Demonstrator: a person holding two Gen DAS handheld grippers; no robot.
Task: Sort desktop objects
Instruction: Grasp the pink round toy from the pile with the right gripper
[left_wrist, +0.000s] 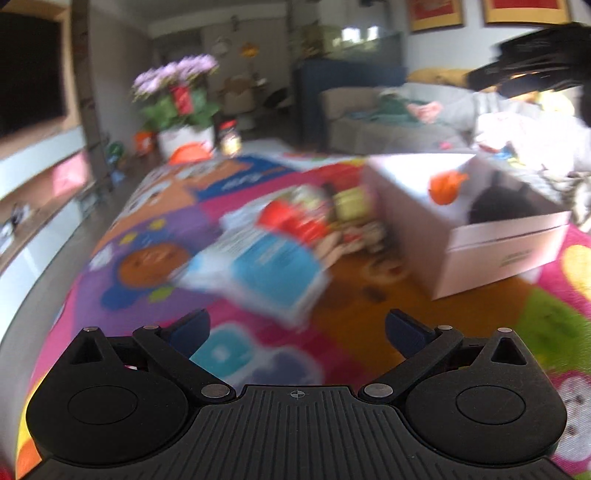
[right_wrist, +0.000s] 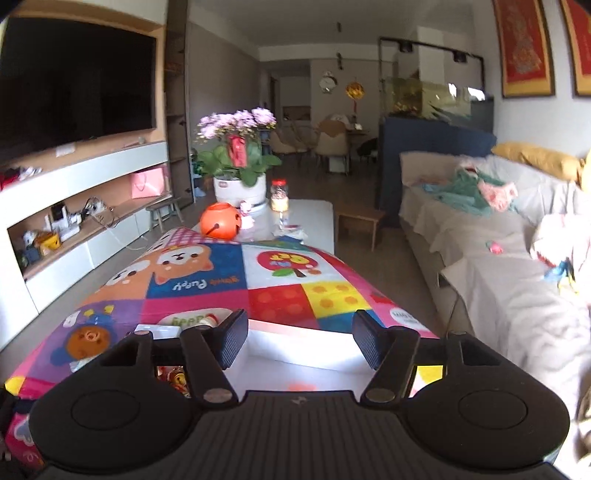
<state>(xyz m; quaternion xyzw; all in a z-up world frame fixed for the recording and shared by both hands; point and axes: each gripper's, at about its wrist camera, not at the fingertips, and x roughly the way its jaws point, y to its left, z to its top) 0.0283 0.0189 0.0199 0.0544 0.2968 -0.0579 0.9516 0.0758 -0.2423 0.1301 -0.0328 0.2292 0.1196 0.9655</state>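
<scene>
The left wrist view is blurred. My left gripper (left_wrist: 297, 328) stands wide open above the colourful play mat (left_wrist: 147, 229), with nothing between its fingers. Just ahead of it lies a blue-and-white packet (left_wrist: 266, 266), with a red item (left_wrist: 291, 218) and a yellow-green item (left_wrist: 351, 201) behind. To the right stands an open white cardboard box (left_wrist: 498, 254); an orange thing (left_wrist: 447, 188) shows against its inner wall and a black thing (left_wrist: 506, 206) sits inside. My right gripper (right_wrist: 301, 339) is open and empty over that white box (right_wrist: 303, 360), where an orange blur (right_wrist: 301, 387) shows below.
An orange pumpkin bucket (right_wrist: 220, 221), a potted pink flower (right_wrist: 240, 177) and a jar (right_wrist: 279, 195) stand at the table's far end. A covered sofa (right_wrist: 480, 240) runs along the right, a TV wall unit (right_wrist: 74, 192) along the left. A black blurred shape (left_wrist: 532, 62) hangs above the box.
</scene>
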